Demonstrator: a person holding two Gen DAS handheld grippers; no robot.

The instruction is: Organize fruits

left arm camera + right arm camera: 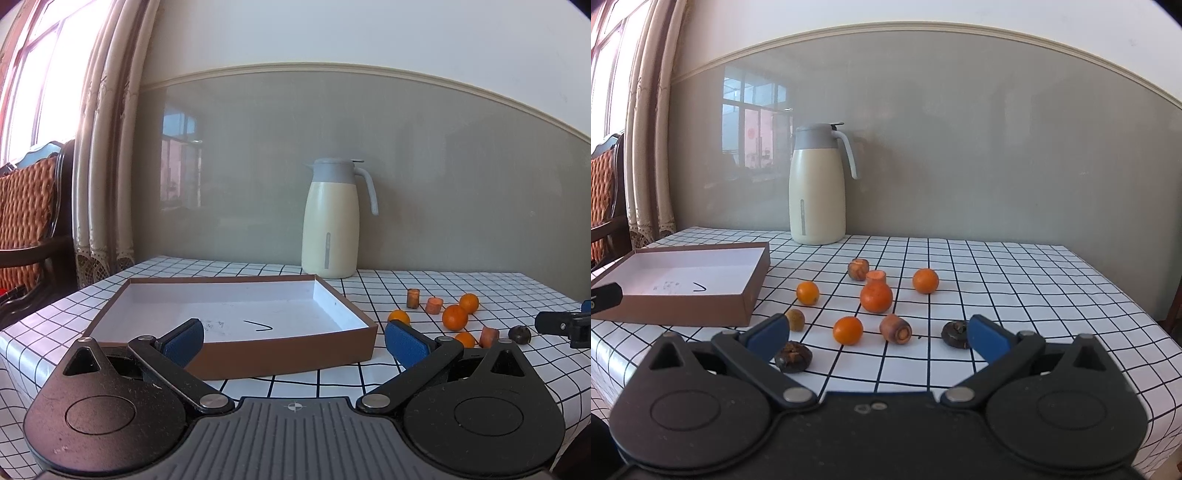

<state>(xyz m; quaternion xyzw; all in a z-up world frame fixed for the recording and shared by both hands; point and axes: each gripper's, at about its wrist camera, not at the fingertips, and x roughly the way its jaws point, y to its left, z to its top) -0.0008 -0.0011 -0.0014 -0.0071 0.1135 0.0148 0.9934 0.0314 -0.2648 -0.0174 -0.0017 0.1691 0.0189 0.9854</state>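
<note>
Both tongs are spread wide and hold nothing. The left tongs (293, 341) hover low over the near edge of the table (461, 369), pointing at the shallow brown box (288, 350), whose white floor bears only a few pen marks; the box's near wall lies between the blue pads. The fruits lie scattered to the right of the box, apart from it. The right tongs (881, 334) face this cluster: a small orange (848, 330) and a cut carrot piece (895, 328) sit just ahead between the pads, a dark round fruit (793, 356) lies beside the left pad and another (956, 334) touches the right pad's outline. A larger orange (876, 297) sits farther back, before a cream thermos jug (817, 184) by the wall.
</note>
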